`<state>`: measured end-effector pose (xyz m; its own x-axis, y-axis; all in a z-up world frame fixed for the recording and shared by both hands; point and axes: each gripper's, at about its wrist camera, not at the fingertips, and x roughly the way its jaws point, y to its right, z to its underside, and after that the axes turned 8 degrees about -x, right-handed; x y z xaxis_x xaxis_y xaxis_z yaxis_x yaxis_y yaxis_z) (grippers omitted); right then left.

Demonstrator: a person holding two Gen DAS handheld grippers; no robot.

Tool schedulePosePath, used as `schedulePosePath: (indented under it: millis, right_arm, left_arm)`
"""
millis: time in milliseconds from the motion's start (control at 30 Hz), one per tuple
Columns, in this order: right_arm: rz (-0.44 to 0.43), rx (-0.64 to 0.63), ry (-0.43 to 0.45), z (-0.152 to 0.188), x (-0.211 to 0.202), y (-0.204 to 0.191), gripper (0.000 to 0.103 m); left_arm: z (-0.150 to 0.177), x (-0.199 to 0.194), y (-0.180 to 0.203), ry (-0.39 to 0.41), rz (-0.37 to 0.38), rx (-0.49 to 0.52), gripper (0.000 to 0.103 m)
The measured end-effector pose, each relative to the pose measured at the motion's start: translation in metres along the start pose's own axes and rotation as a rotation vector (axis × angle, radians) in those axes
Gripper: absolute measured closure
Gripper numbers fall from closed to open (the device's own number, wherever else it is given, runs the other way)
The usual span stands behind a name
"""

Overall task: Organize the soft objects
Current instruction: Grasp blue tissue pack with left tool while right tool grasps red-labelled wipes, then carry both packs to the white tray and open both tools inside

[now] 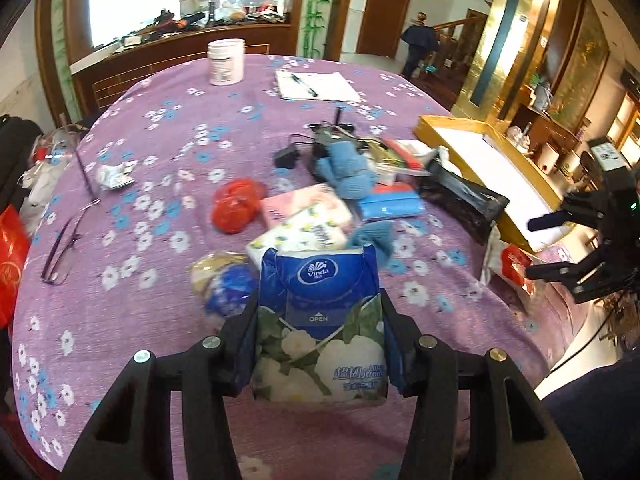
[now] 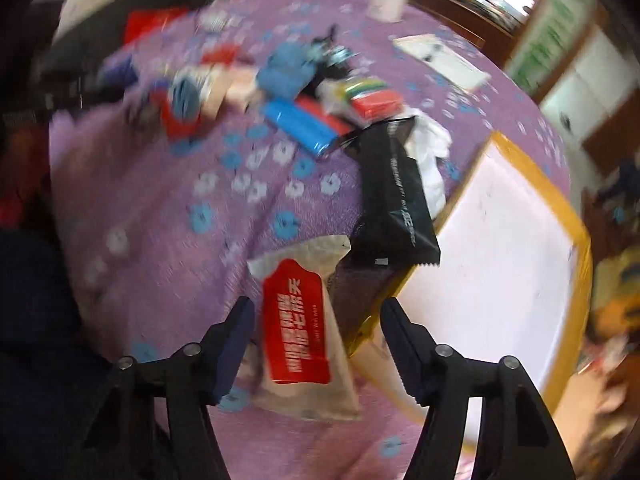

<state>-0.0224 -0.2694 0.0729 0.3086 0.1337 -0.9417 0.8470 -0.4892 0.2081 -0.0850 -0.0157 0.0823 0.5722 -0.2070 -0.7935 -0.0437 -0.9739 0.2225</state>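
Note:
My left gripper [image 1: 318,308] is shut on a blue and white Vinda tissue pack [image 1: 320,320] and holds it above the purple flowered tablecloth [image 1: 160,184]. Beyond it lies a heap of soft packs: a flowered tissue pack [image 1: 308,232], a pink pack [image 1: 296,204], a blue cloth [image 1: 348,172], a blue pack [image 1: 390,204] and a black pouch [image 1: 460,196]. My right gripper [image 2: 318,312] is open, its fingers either side of a white wet-wipe pack with a red label [image 2: 304,320] on the table. That gripper also shows in the left wrist view [image 1: 536,246].
A gold-edged box with a white inside [image 2: 500,248] stands at the table's right. A white jar [image 1: 226,62], a notepad with pen [image 1: 316,86], glasses [image 1: 64,248], a red bag [image 1: 236,206] and a charger with cables [image 1: 316,148] lie on the table.

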Motion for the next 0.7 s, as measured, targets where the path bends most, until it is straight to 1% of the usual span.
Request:
schedulePosePath:
  millis: [100, 167, 233, 267, 300, 333, 367, 400, 500, 533, 567, 600, 667, 700]
  right_arm:
    - [-0.018, -0.088, -0.049, -0.003, 0.010, -0.008, 0.034]
    - [0.027, -0.161, -0.096, -0.005, 0.021, -0.017, 0.034]
    - [0.043, -0.202, -0.127, -0.005, 0.030, -0.024, 0.034]
    - [0.060, -0.223, -0.142, -0.005, 0.034, -0.029, 0.043]
    - [0.080, -0.232, -0.154, -0.006, 0.038, -0.031, 0.058]
    - [0.085, -0.215, -0.163, -0.006, 0.040, -0.031, 0.058]
    - [0.077, -0.198, -0.150, -0.006, 0.038, -0.030, 0.058]
    - [0.056, -0.171, -0.132, -0.007, 0.034, -0.028, 0.058]
    - [-0.040, -0.024, -0.012, -0.010, 0.008, -0.011, 0.058]
    - [-0.076, 0.053, 0.047, -0.010, -0.003, 0.000, 0.058]
    - [-0.096, 0.111, 0.088, -0.009, -0.011, 0.010, 0.058]
    - [-0.110, 0.209, 0.151, -0.002, -0.022, 0.030, 0.058]
    - [-0.080, 0.334, 0.183, 0.009, -0.028, 0.055, 0.058]
    - [-0.049, 0.404, 0.197, 0.019, -0.029, 0.071, 0.059]
  left_arm:
    - [0.001, 0.002, 0.008, 0.002, 0.008, 0.015, 0.052]
    - [0.004, 0.001, 0.012, 0.005, 0.014, 0.012, 0.052]
    - [0.006, 0.002, 0.014, 0.005, 0.012, 0.012, 0.052]
    - [0.006, 0.002, 0.014, 0.004, 0.009, 0.011, 0.052]
    - [0.006, 0.002, 0.014, 0.005, 0.007, 0.008, 0.052]
    - [0.007, 0.002, 0.014, 0.007, 0.007, 0.005, 0.052]
    - [0.007, 0.001, 0.014, 0.010, 0.005, 0.004, 0.052]
    - [0.006, 0.001, 0.014, 0.013, 0.003, 0.003, 0.052]
    - [0.005, -0.001, 0.013, 0.020, 0.002, -0.001, 0.052]
    - [0.005, -0.001, 0.013, 0.022, 0.000, 0.000, 0.052]
    - [0.004, -0.001, 0.014, 0.022, 0.000, 0.001, 0.052]
    - [0.003, -0.001, 0.014, 0.022, 0.002, 0.002, 0.052]
    - [0.003, -0.001, 0.016, 0.023, 0.003, 0.008, 0.052]
    - [0.002, -0.001, 0.017, 0.023, 0.004, 0.012, 0.052]
